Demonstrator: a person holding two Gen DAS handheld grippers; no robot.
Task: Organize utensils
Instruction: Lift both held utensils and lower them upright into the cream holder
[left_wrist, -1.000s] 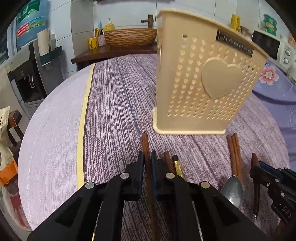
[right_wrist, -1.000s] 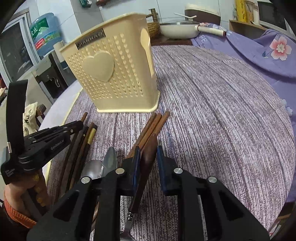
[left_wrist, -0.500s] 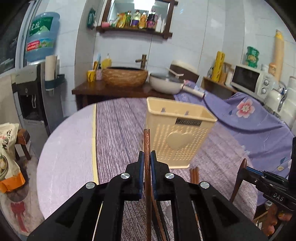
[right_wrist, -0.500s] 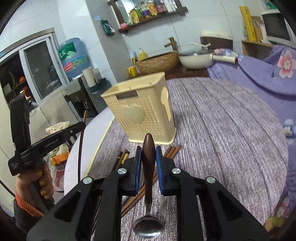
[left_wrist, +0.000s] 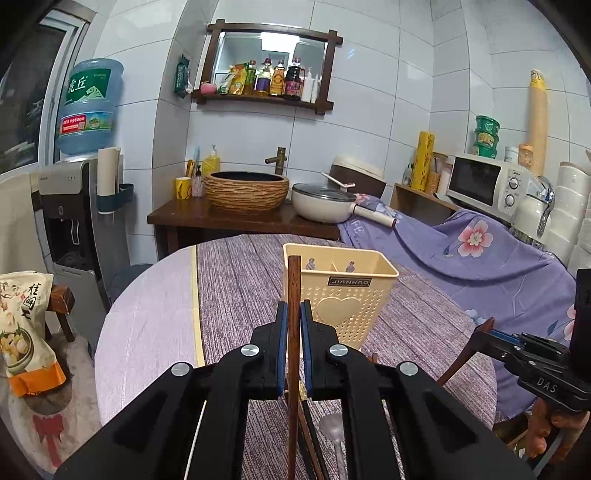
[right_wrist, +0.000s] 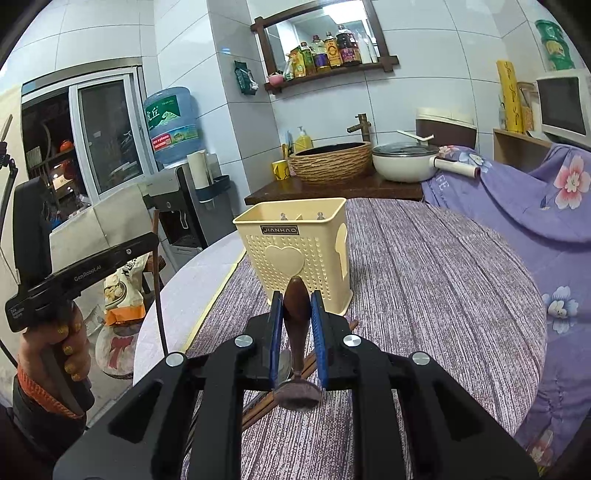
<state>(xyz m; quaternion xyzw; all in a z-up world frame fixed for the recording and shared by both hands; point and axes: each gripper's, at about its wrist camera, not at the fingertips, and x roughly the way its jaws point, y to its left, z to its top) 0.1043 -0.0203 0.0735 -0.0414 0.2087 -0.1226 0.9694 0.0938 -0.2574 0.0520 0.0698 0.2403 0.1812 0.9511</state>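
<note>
My left gripper is shut on a brown wooden chopstick that stands upright between its blue pads, in the air above the table. Beyond it stands the cream perforated utensil holder with a heart on its front. My right gripper is shut on the wooden handle of a spoon, whose metal bowl hangs below the pads. The holder stands straight ahead of it. More chopsticks and a metal spoon lie on the cloth below. The right wrist view shows the left gripper at the left.
The round table carries a purple striped cloth. Behind it is a wooden counter with a woven basin and a white pan. A water dispenser stands at the left. A flowered purple cover lies at the right.
Both grippers have risen from the table, the left lifting the chopstick and the right lifting the spoon. The holder now appears smaller and lower in both views.
</note>
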